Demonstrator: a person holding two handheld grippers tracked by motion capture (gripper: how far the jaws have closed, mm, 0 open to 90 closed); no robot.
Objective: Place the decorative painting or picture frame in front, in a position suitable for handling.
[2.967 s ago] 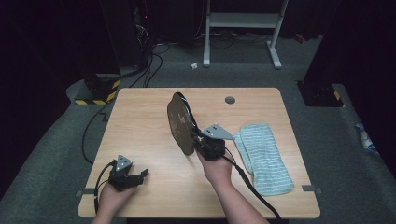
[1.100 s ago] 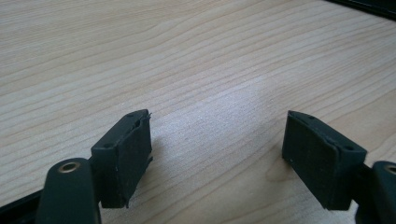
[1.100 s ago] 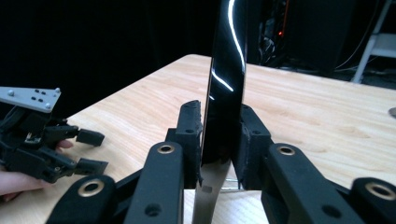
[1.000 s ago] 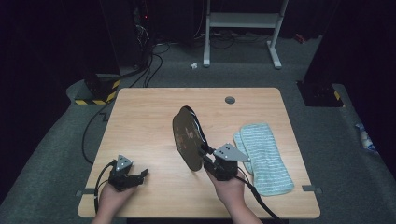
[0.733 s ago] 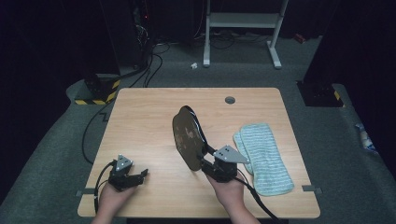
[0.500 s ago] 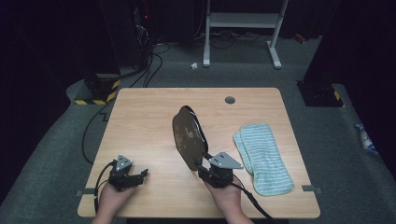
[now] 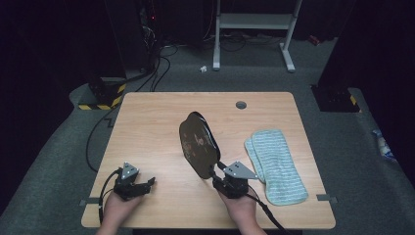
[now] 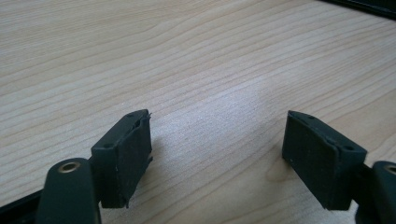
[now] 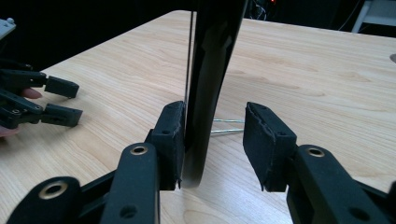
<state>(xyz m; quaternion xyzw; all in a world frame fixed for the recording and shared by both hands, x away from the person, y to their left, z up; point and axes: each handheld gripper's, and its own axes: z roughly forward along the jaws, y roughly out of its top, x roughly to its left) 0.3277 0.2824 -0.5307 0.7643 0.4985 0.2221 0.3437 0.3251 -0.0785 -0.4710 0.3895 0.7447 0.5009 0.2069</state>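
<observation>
Dark room, grey carpet, pale wood table (image 7: 147, 122) seen from above; cables and a white frame are noted on the floor behind it.

Right gripper (image 9: 212, 140) is held in the person's right hand (image 7: 242, 208) near the front edge of the table, right of centre; its jaws have just been opening and are now parted, with the lower rim of a dark oval mirror (image 9: 210, 84) between them; the left pad is seen against the mirror's face, the right pad is clearly apart from it, so no clamping is shown; thin wire legs (image 9: 226, 126) of the mirror's stand are seen on the wood just beyond the jaws.

From above, the mirror (image 7: 198, 144) is standing on edge, tilted, near the middle of the table, with its lower end at the right gripper (image 7: 220, 177); the dark brownish face is turned towards the left side of the table.

A striped pale green cloth (image 7: 276, 164) is lying flat just right of the right gripper, close to the table's right edge, apart from the mirror.

Left gripper (image 8: 217, 144) is held in the left hand (image 7: 117, 210) at the front left of the table, well apart from the mirror; its jaws are spread wide with bare wood between them, nothing gripped; it is also seen at the left edge of the right gripper view (image 9: 46, 100).

A small round grommet (image 7: 241, 104) is set in the table near the far edge.
</observation>
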